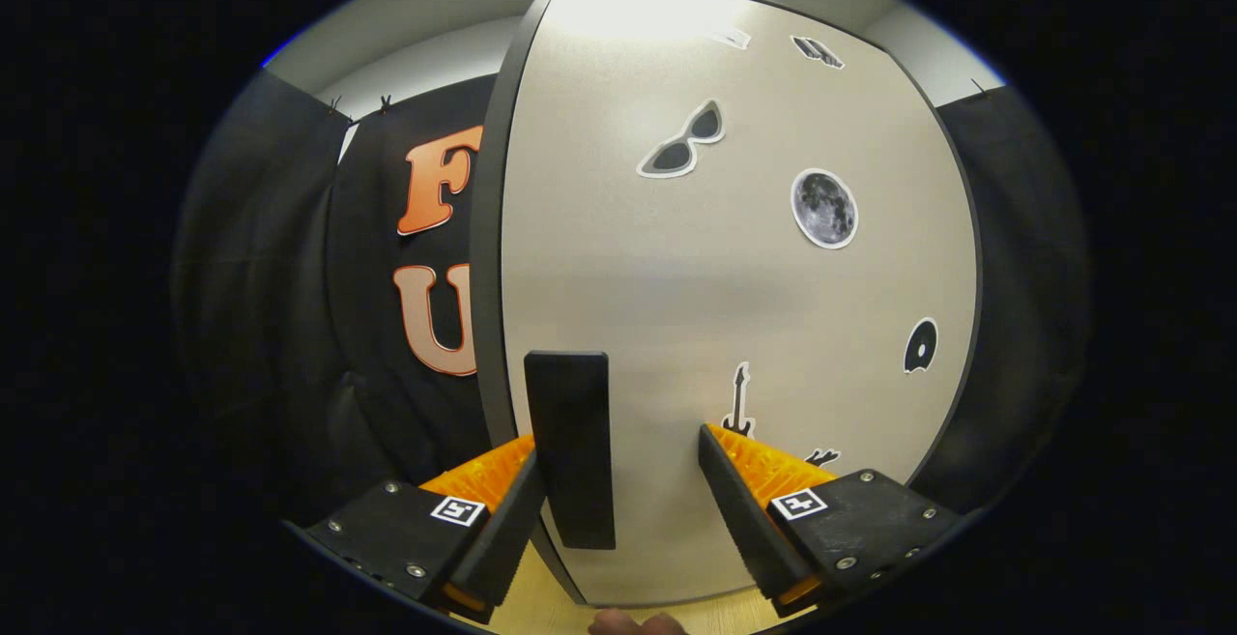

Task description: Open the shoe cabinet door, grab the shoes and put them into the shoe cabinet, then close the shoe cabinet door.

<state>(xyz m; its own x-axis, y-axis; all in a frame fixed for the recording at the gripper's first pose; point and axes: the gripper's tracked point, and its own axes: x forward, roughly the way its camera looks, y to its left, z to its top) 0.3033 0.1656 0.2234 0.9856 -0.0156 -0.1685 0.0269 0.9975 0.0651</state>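
Observation:
The shoe cabinet door [676, 287] is a pale panel with a dark rim, close in front of me and covered with small stickers. Its black upright handle [570, 447] sits near the door's left edge. My gripper [618, 440] is open with its fingers on either side of the handle. The left finger [507, 509] lies right against the handle's left side. The right finger [739, 509] stands well apart from the handle, over bare door. Whether the door is ajar I cannot tell.
Black booth cloth [290, 326] hangs to the left and right of the cabinet. A light wooden surface [541, 601] shows below the door. A person's fingertip [638, 623] peeks in under the gripper.

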